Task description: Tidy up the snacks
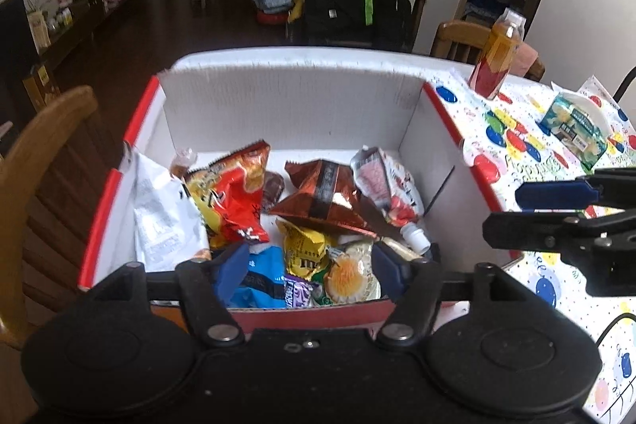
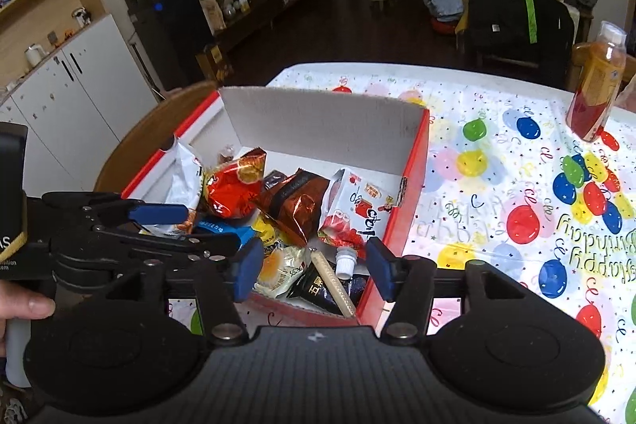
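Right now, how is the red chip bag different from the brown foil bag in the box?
The red chip bag is bright red with yellow, and the brown foil bag is coppery brown with a dark stripe. The red chip bag sits further left, next to the white bag; the brown foil bag sits mid-box, beside the spouted pouch. Both are shiny, crinkled and sealed.

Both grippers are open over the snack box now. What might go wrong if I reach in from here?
The left gripper and right gripper hover close together at the box's near end, so they may collide. The snacks overlap; the yellow candy bag lies partly under the brown foil bag, so pulling it could drag neighbours. The right gripper also sits near the box's red wall and could snag it.
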`<control>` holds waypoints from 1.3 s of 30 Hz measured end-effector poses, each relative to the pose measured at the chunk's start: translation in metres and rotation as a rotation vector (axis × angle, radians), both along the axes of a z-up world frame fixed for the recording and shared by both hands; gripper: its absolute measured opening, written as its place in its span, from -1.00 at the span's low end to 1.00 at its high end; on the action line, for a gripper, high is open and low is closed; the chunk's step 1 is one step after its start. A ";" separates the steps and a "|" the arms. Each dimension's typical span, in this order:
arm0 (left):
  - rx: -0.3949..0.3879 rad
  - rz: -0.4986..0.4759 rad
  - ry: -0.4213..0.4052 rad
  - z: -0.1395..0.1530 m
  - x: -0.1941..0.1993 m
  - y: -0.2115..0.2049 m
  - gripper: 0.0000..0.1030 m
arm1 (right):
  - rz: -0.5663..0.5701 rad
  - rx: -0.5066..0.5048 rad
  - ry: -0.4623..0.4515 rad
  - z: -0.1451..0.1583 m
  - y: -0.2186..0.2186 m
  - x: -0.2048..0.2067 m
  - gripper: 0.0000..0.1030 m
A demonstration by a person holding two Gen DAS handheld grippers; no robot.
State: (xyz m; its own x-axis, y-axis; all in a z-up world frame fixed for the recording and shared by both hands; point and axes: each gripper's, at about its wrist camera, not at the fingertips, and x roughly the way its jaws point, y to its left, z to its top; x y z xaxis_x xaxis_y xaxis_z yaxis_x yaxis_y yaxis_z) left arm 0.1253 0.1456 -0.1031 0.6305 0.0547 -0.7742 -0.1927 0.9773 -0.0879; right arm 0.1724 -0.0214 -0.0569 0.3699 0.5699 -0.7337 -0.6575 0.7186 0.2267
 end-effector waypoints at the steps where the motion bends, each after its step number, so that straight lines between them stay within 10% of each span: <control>1: 0.003 0.002 -0.012 0.004 -0.003 -0.001 0.44 | -0.003 0.012 -0.001 0.002 -0.003 -0.001 0.18; 16: 0.068 0.004 -0.143 0.045 -0.035 -0.019 0.90 | -0.035 0.094 -0.101 0.030 -0.034 -0.028 0.51; 28: 0.039 0.010 -0.207 0.065 -0.058 -0.025 0.99 | -0.086 0.148 -0.131 0.039 -0.053 -0.047 0.99; 39: 0.052 0.025 -0.243 0.075 -0.072 -0.032 1.00 | -0.116 0.193 -0.171 0.045 -0.063 -0.060 1.00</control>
